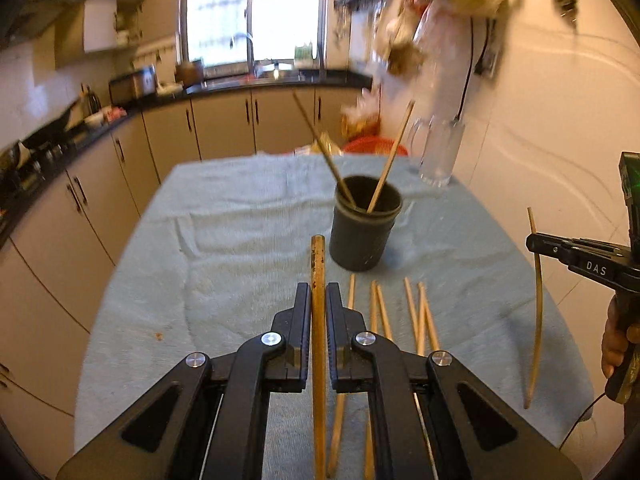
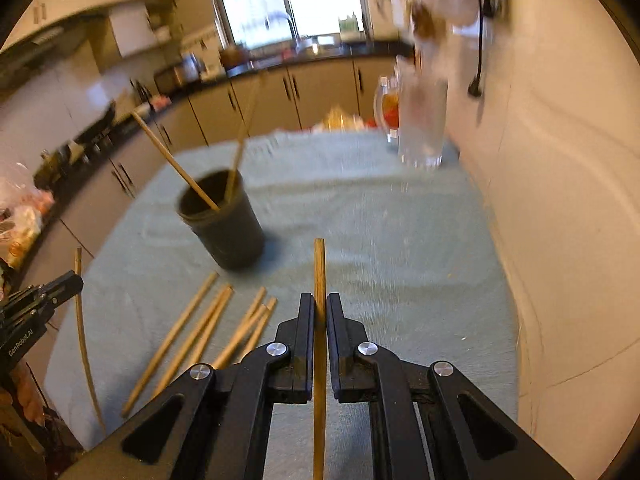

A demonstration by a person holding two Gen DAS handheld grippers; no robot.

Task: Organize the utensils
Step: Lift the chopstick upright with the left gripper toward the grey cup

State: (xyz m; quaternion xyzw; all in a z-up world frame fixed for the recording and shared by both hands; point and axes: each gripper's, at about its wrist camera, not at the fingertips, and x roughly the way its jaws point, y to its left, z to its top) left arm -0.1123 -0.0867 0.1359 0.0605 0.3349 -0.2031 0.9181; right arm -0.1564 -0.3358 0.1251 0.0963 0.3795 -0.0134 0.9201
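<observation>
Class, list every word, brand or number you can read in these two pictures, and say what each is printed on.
"DAS": white letters on the side of the right gripper, seen from the left wrist view.
"GenRobot.AI": white letters on the side of the left gripper, seen from the right wrist view.
Nothing readable on the dark cup, the glass mug or the blurred counter items.

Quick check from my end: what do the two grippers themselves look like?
Both are matte black with flat parallel fingers, angular linkage arms and round silver pivot bolts. The left gripper carries white "GenRobot.AI" lettering; the right gripper reads "DAS", with a thin cable hanging below. A bare hand holds it.
</observation>
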